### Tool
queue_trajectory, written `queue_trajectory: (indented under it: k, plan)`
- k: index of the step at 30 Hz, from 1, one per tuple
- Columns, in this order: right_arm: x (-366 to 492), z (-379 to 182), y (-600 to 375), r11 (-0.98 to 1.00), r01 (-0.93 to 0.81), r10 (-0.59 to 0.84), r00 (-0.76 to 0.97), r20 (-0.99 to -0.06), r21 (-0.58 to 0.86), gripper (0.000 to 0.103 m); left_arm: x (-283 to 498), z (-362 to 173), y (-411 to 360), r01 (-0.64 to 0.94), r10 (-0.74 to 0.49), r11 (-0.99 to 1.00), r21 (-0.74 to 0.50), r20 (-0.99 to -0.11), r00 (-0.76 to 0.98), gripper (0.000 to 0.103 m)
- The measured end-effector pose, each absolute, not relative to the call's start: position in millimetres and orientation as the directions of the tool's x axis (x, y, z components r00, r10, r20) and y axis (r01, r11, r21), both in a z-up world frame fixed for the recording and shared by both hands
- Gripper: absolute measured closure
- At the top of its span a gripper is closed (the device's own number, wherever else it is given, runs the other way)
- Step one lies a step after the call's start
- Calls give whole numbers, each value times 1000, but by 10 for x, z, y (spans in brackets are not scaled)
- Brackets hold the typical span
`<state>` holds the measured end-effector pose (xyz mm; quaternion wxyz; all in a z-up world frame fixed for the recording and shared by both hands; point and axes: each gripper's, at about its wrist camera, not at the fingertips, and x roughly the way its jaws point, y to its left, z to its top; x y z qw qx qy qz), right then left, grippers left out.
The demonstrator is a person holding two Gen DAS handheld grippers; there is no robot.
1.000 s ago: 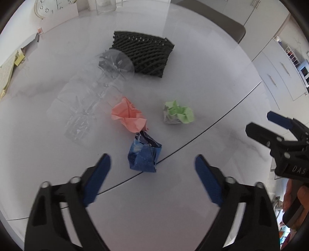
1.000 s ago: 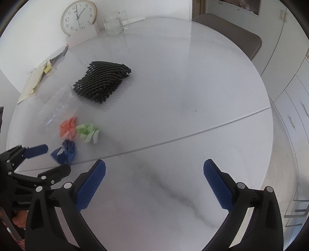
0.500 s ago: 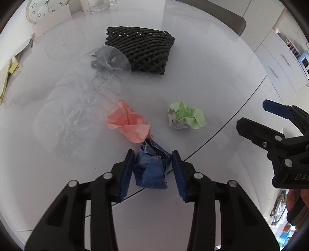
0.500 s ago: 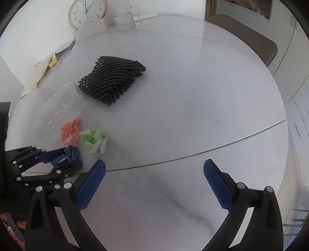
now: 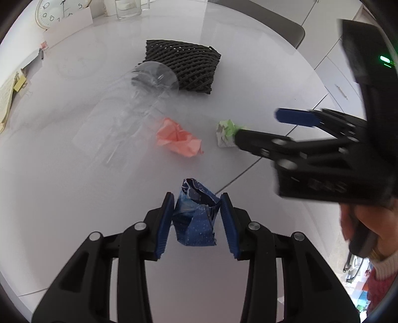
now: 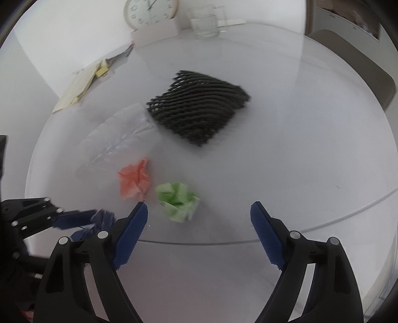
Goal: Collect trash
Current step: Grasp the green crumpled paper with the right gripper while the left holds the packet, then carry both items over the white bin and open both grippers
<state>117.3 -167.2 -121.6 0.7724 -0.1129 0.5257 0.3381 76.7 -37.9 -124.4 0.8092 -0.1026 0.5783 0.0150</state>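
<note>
Paper was what my left gripper (image 5: 196,218) held: the blue crumpled wad (image 5: 195,218) sat pinched between both pads above the white table (image 5: 74,193). My right gripper (image 6: 199,233) had just been narrowing, jaws apart with nothing between them, the green wad (image 6: 177,200) just ahead and the pink wad (image 6: 134,182) beside it.

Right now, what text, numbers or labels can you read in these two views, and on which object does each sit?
"9", "8", "5": numerals on the round cream-rimmed wall clock, left wrist view.
"5": legible on the same clock in the right wrist view; other numerals blurred.
Raised lettering on the black body of the right gripper: too blurred to read.
Pale yellow paper pad: no legible writing.
</note>
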Motion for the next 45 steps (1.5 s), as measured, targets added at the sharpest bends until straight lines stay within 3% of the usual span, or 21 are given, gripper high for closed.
queue_trajectory:
  k: [6,8,9,17,22,34,45]
  plan:
    - [1169,-1369,-1489,749,-646,356,202,-912,149,43,653,-1208,-286,-157,-85,977,-144,-940,331,65]
    - [1151,-1384,-1459,748,-651,339,205,-918,130,65,691,-1224,-305,-161,-81,977,-141,-940,332,65]
    - [1139,-1379,-1452,747,-653,338,206,-918,128,67,685,-1225,-308,-163,-80,977,-141,-940,333,65]
    - [990,-1248,-1691,773,-618,347,222,-912,144,68,684,-1166,-469,-116,-67,987,-113,-937,343,65]
    - [666,-1079,-2336,830,-537,326,250,-912,150,68,653,-1069,-799,-21,-100,993,-113,-936,338,65]
    - [-631,-1019,-4291,963,-230,202,276,-940,140,67,352,-965,-2452,290,-284,935,-207,-924,256,65]
    - [-1102,-1044,-4906,971,-187,200,293,-935,150,66,-6,-1028,-3374,382,-276,907,-178,-936,220,65]
